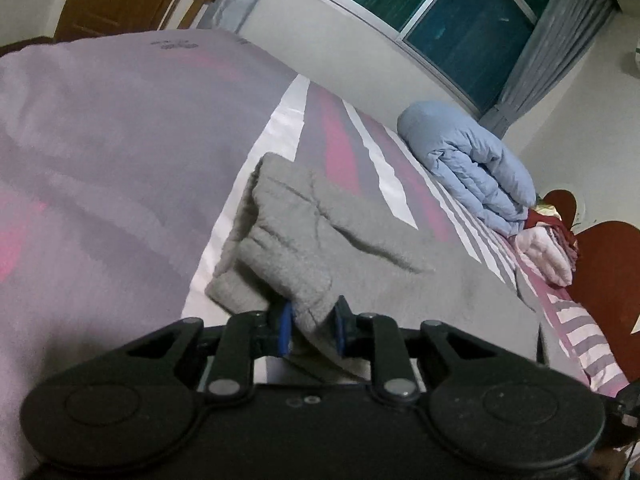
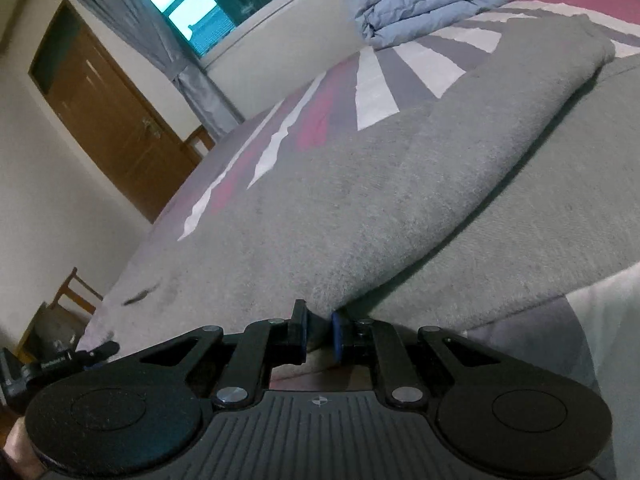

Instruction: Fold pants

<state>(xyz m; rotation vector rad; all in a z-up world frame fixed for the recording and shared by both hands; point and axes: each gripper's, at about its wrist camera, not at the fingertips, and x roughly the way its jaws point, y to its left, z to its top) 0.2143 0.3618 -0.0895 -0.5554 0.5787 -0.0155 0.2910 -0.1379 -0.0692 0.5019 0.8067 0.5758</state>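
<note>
My left hand-held gripper (image 1: pixel 311 330) sits at the bottom centre of its view, clamped on a thick bunch of the grey pants (image 1: pixel 304 236), which lie on the bed (image 1: pixel 120 140); I take this to be a leg hem or corner, pinched so I can carry that end over for a fold. To the left of the grip the bedcover spreads wide and bare up to the upper left of the frame, which I judge to be good room to lay cloth. Rightward the pants run flat toward the middle right, and beyond them, at the upper right, a rolled blue quilt (image 1: pixel 476 164) and a pink bundle (image 1: pixel 544 254) lie near the bed's far edge, well apart from my grip. In the other view my right hand-held gripper (image 2: pixel 319 334) is at the bottom centre, its blue pads closed on an edge of the grey cloth where an upper layer lies over a lower one. Left of it the bed drops off toward a wooden door (image 2: pixel 104 120) and a chair (image 2: pixel 68 300), so I judge that edge to be close. To the right the folded layer rises toward the upper right corner, leaving open cloth to fold onto.
</note>
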